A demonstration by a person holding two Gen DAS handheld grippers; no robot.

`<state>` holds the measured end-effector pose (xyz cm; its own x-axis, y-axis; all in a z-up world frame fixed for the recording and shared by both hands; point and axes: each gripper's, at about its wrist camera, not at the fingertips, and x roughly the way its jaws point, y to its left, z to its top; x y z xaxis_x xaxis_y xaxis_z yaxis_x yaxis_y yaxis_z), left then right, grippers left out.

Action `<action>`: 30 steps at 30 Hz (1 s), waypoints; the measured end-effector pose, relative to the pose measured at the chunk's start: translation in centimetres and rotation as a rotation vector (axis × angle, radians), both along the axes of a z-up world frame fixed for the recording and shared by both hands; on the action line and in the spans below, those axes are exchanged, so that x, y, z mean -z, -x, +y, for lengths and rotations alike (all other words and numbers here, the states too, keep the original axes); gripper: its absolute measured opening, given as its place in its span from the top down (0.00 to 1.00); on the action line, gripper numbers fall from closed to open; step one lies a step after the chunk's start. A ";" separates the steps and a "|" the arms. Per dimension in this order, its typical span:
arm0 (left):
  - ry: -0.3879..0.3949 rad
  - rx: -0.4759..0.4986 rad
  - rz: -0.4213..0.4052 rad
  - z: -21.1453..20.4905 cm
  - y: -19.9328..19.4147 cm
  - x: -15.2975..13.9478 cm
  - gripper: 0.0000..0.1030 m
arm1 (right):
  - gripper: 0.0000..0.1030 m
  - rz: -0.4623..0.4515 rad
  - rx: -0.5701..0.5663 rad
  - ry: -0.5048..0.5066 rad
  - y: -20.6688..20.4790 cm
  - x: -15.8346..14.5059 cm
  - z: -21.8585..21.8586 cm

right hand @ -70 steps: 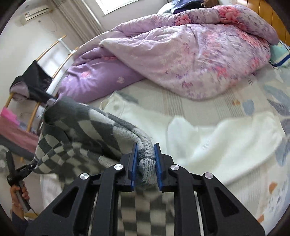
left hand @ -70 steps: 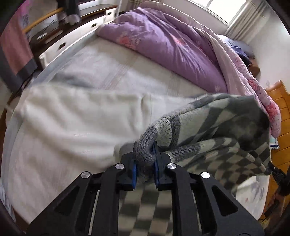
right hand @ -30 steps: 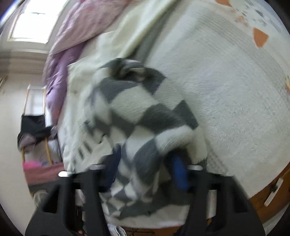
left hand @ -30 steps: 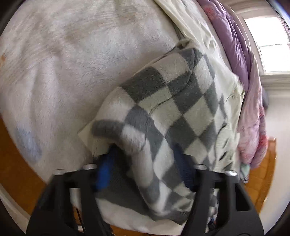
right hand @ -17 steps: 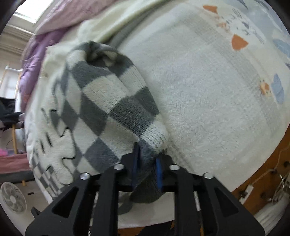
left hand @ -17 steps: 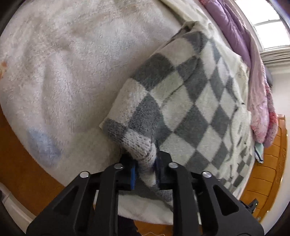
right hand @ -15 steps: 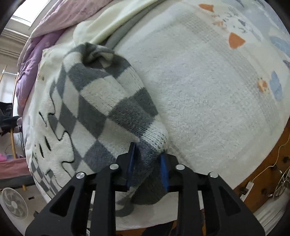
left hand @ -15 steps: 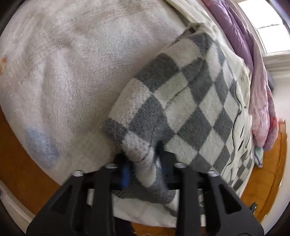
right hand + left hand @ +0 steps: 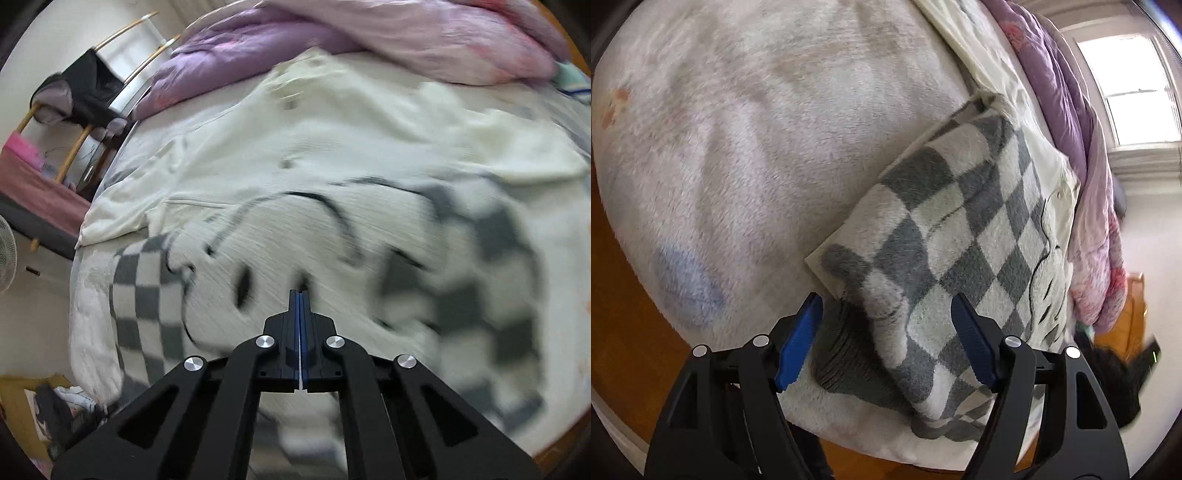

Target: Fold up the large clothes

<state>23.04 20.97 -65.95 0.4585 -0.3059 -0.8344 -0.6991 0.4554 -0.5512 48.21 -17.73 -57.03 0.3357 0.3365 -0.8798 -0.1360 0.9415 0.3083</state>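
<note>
Checkered sweater (image 9: 964,229), grey and cream with a cartoon outline knitted into it, is laid across the near part of a bed, on a fuzzy white blanket (image 9: 746,140). Its ribbed hem corner is seen draped at the mattress edge, above a wooden floor (image 9: 624,332). A cream garment (image 9: 332,122) is spread beneath and beyond the sweater, and a purple quilt (image 9: 240,55) is bunched at the far side of the bed.

The step in hand is judged to be the flattening of the sweater before a first fold is made. For this to be done well, the hem should be pulled straight and level along the bed edge, wrinkles should be smoothed outward, and the sleeves should be located before any fold line is chosen. The cream garment underneath should not be dragged along.

The left claw (image 9: 886,325) is spread wide, released; the hem corner lies between its blue pads (image 9: 798,336) but is not pinched, and whether it is touched cannot be told. The right claw (image 9: 299,332) is clenched with its pads pressed together and nothing held; it is seen over the sweater's middle, in a motion-blurred view.
</note>
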 end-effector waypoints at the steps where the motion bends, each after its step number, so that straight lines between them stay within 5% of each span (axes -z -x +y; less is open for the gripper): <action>1: 0.015 -0.011 0.004 0.1 0.3 0.3 0.29 | 1.00 0.018 0.001 -0.004 -1.0 1.1 1.3; 6: 0.051 -0.055 0.024 0.1 2.0 1.5 0.29 | 0.99 0.126 0.013 0.032 -3.5 8.5 3.5; 14: 0.123 -0.060 0.032 -1.9 2.8 3.3 0.30 | 1.00 0.223 -0.008 0.016 4.5 7.3 2.1; 19: 0.102 0.022 0.048 -3.5 1.1 4.1 0.31 | 1.00 0.232 0.022 -0.020 6.3 8.3 0.9; 22: 0.111 0.035 0.055 -3.7 0.7 4.4 0.43 | 0.97 0.200 -0.012 0.025 6.7 7.3 1.4; 24: 0.108 0.069 0.032 -3.7 0.3 4.1 0.73 | 0.96 0.174 -0.036 0.049 7.4 6.4 2.1; 30: 0.127 0.133 -0.068 -3.1 -0.1 1.1 0.81 | 0.76 0.107 -0.184 0.030 12.3 3.4 4.1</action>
<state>23.14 17.87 -67.08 0.4611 -0.4681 -0.7538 -0.5965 0.4654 -0.6539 35.88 -13.59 -60.47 0.1757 0.3565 -0.9176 -0.2741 0.9130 0.3022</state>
